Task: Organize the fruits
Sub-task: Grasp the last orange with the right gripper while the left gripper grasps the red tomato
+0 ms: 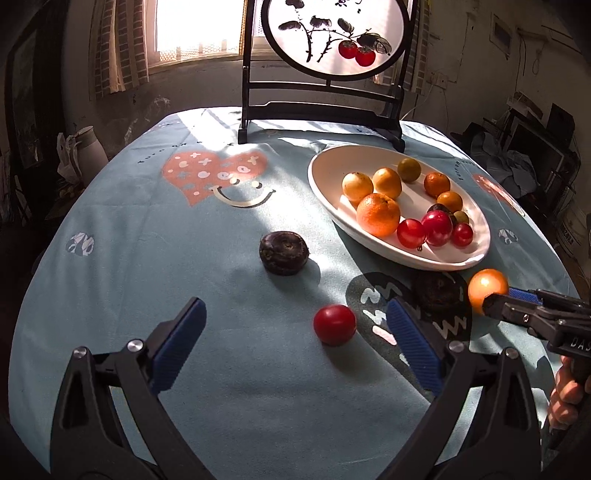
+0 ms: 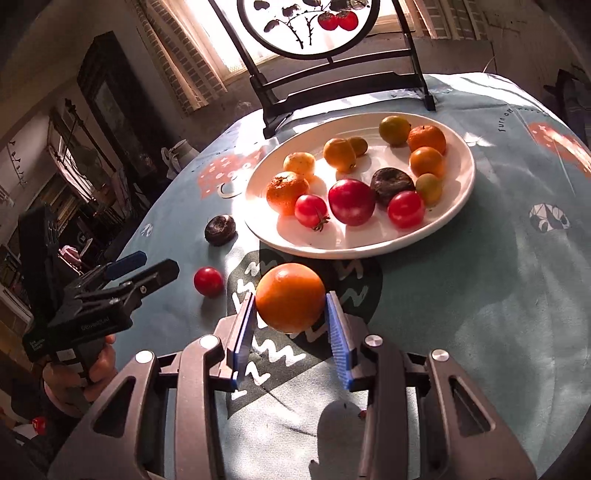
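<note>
A white oval plate (image 1: 325, 177) (image 2: 458, 192) holds several oranges, tomatoes and small fruits. My right gripper (image 2: 290, 306) is shut on an orange (image 2: 290, 297) and holds it above the cloth, short of the plate's near rim; the orange also shows in the left wrist view (image 1: 487, 286). My left gripper (image 1: 295, 317) is open and empty above the table. A red tomato (image 1: 334, 324) (image 2: 208, 281) lies on the cloth between its fingertips, nearer the right one. A dark round fruit (image 1: 283, 252) (image 2: 220, 229) lies further ahead.
A black-framed round screen painted with red fruit (image 1: 332, 37) (image 2: 310, 26) stands at the table's far edge behind the plate. The table carries a light blue patterned cloth (image 1: 147, 258). Another dark fruit (image 1: 437, 290) lies by the plate's near rim.
</note>
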